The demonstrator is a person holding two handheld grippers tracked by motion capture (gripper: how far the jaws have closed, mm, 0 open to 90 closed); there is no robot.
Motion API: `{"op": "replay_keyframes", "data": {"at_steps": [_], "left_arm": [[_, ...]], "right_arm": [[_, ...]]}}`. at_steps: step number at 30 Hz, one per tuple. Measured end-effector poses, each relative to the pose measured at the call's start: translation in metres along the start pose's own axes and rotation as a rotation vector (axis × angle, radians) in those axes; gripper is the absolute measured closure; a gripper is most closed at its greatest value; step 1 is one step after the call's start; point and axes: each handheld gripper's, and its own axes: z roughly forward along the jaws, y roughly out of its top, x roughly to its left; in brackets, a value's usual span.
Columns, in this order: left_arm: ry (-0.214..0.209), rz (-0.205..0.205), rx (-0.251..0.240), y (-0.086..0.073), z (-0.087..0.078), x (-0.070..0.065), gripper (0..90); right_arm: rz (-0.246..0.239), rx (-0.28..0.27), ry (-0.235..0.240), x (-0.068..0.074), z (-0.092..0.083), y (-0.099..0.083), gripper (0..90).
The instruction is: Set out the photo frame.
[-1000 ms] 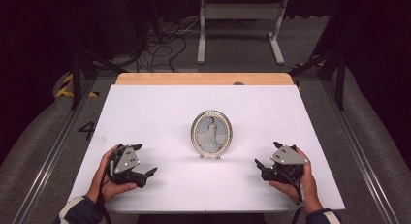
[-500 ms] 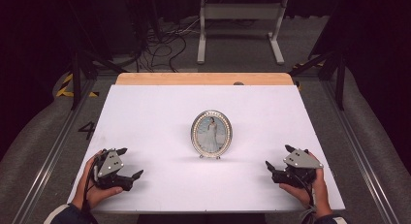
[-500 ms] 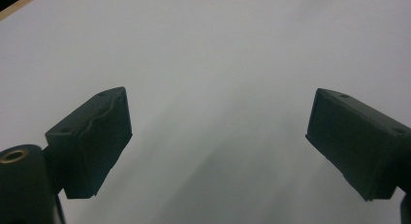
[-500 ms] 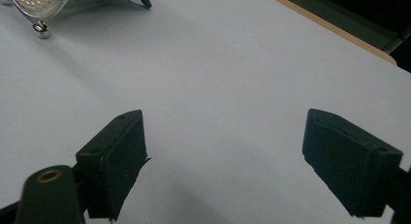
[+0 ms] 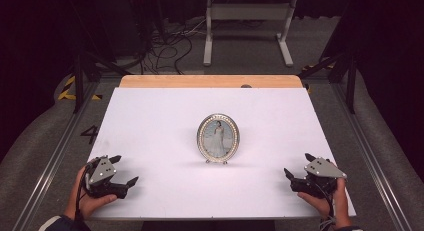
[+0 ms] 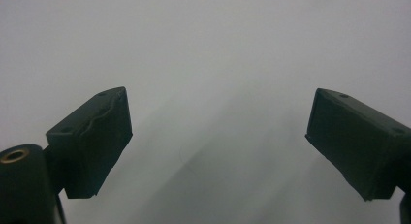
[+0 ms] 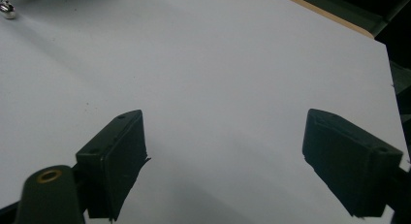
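At the near edge of the desk (image 5: 165, 116) we hold the left tongs (image 5: 125, 171) and the right tongs (image 5: 296, 166) low over the white top, each with its jaws spread wide and nothing between them. Farther in, between the two and well apart from both, we see the oval picture frame (image 5: 218, 138) standing upright at the desk's middle, its photograph facing us.

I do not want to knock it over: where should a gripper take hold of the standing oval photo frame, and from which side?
Probably the top of the oval photo frame, coming from above, jaws closing front to back across its thin rim. It stands upright on small feet, so a sideways push could tip it. Both the left gripper and right gripper are open and well apart from it.
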Motion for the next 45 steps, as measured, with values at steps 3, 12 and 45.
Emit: {"op": "replay_keyframes", "data": {"at_steps": [3, 12, 45], "left_arm": [[0.012, -0.013, 0.002, -0.004, -0.003, 0.002, 9.3], [0.010, -0.034, 0.006, -0.015, -0.010, 0.006, 9.2], [0.010, -0.061, -0.022, -0.009, -0.005, 0.005, 8.8]], "right_arm": [[0.011, 0.000, -0.004, -0.002, -0.002, -0.003, 15.8], [0.035, 0.004, -0.008, -0.006, -0.002, -0.010, 15.6], [0.020, 0.012, 0.017, 0.002, 0.003, -0.013, 14.9]]}}
